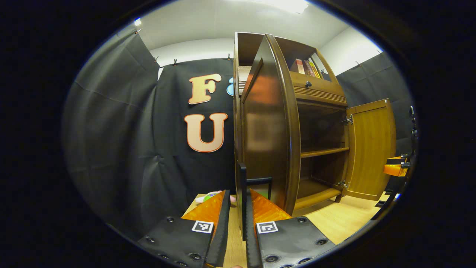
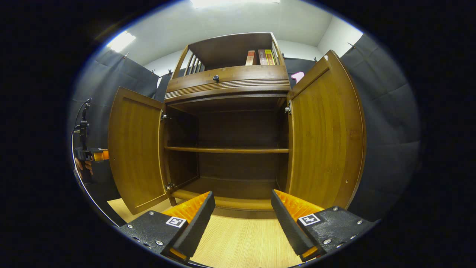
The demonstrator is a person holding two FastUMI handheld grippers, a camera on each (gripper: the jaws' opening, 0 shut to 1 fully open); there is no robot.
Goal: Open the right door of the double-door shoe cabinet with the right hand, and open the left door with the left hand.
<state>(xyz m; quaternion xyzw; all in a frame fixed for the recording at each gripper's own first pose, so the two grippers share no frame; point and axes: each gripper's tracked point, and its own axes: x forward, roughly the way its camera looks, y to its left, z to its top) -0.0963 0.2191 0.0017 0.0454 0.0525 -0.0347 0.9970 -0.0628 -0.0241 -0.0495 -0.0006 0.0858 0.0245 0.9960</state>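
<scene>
On the light wooden table (image 2: 241,242), near its back edge, stands the double-door shoe cabinet (image 2: 228,89), both doors swung wide. Left door (image 2: 135,149) hangs out toward the table's left side; right door (image 2: 323,130) hangs out toward the right side. Interior: one shelf (image 2: 227,150) across the middle, nothing visible on it. Above the doors a drawer front with a small dark knob (image 2: 215,78); books (image 2: 260,57) upright in the top bay.

Left gripper (image 1: 238,208): fingers nearly closed, narrow gap, pinched around the black handle (image 1: 243,193) at the left door's free edge. From the right gripper view it shows past the left door, held by a hand (image 2: 84,165).

Right gripper (image 2: 243,208): fingers spread wide, holding nothing, hovering over the table before the cabinet's open front.
</scene>
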